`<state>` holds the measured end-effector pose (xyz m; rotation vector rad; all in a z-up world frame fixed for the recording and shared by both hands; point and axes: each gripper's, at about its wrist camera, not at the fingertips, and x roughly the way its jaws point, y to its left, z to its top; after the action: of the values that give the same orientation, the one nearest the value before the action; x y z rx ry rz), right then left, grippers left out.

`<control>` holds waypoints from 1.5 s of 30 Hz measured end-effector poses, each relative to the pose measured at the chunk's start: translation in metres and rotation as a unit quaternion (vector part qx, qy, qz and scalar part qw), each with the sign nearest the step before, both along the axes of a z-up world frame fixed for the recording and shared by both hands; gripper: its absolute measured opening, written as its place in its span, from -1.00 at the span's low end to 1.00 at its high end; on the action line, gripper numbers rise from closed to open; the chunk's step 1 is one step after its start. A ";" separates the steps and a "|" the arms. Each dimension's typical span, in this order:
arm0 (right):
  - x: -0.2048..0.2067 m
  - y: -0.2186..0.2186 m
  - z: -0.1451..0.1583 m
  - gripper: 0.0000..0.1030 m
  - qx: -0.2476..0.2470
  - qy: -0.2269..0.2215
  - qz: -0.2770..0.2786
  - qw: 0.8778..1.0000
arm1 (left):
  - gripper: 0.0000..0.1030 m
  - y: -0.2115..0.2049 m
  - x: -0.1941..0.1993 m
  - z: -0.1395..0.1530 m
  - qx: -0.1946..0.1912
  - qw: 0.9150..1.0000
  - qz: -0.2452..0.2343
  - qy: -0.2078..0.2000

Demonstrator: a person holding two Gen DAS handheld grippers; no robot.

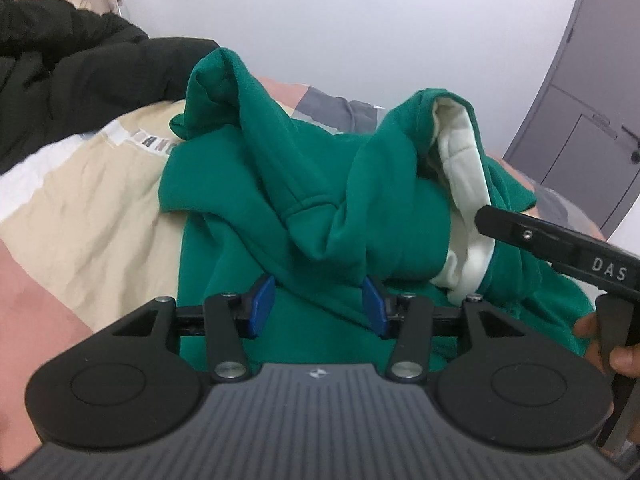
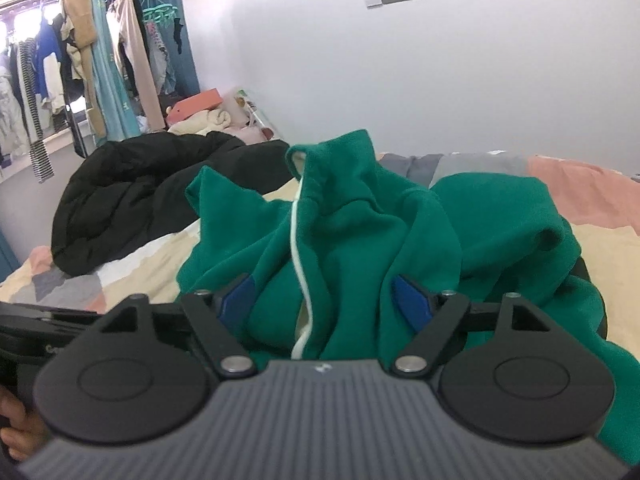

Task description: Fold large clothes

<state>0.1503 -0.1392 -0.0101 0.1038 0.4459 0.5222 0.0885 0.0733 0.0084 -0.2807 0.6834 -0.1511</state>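
- Left gripper (image 1: 318, 306): jaws parted, blue pads clear of the cloth; green hoodie (image 1: 304, 184) bunched between and beyond them.
- Right gripper (image 2: 326, 300): jaws wide; hoodie folds and white drawstring (image 2: 298, 248) between pads.
- Beyond the hoodie: patchwork bedspread (image 2: 580, 196), with a black jacket (image 2: 132, 196) to the left.

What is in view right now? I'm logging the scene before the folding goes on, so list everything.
green fleece hoodie with cream lining: one, green, crumpled in peaks on the bed.
black padded jacket: one, black, heaped on the bed beyond the hoodie.
patchwork bedcover: one, beige, pink, grey, white, under both garments.
hanging clothes on a rail: several, mixed colours, far left by the window.
grey cabinet door: one, grey, far right.
left hand-held gripper: one, black with blue pads, jaws open over hoodie fabric.
right hand-held gripper: one, black with blue pads, jaws open astride a fold.
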 end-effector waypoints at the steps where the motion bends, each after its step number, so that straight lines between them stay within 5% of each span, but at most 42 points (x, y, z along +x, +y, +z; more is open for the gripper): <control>1: 0.001 0.000 0.002 0.53 0.004 0.000 -0.004 1.000 | 0.06 0.001 0.002 0.000 -0.001 1.000 0.000 0.000; 7: 0.009 0.005 0.031 0.53 0.044 0.001 -0.029 0.999 | 0.06 0.019 0.001 0.003 -0.049 0.999 0.008 -0.006; 12: 0.039 0.032 0.063 0.55 0.041 0.008 -0.069 0.997 | 0.06 0.029 -0.003 0.000 -0.033 0.999 0.030 -0.010; 15: 0.063 0.048 0.073 0.75 0.044 0.018 -0.101 0.994 | 0.06 0.034 -0.004 -0.001 -0.039 0.999 0.034 -0.014; 22: 0.125 0.091 0.055 0.75 -0.041 0.092 -0.166 0.981 | 0.06 0.049 0.000 -0.013 -0.049 0.997 0.051 -0.010; 26: 0.143 0.089 0.029 0.73 -0.034 0.154 -0.175 0.972 | 0.06 0.058 0.005 -0.023 -0.061 0.996 0.060 0.005; 28: 0.144 0.085 0.022 0.55 -0.019 0.170 -0.161 0.972 | 0.06 0.061 0.007 -0.025 -0.067 0.996 0.063 0.007; 30: 0.141 0.085 0.020 -0.22 -0.037 0.175 -0.160 0.971 | 0.06 0.064 0.009 -0.026 -0.069 0.996 0.064 0.005; 32: 0.133 0.082 0.023 -0.47 -0.043 0.170 -0.151 0.973 | 0.06 0.068 0.010 -0.026 -0.076 0.995 0.070 0.002; 38: 0.070 0.061 0.060 -0.55 -0.017 0.115 -0.099 0.988 | 0.06 0.083 0.011 -0.027 -0.120 0.989 0.090 -0.001; 45: -0.023 0.027 0.085 -0.56 -0.026 0.076 -0.032 0.996 | 0.05 0.087 0.004 -0.017 -0.121 0.986 0.109 -0.018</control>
<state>0.1276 -0.1118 0.0752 0.1085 0.6029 0.4403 0.0920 0.1607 -0.0087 -0.5823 0.5943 -0.0292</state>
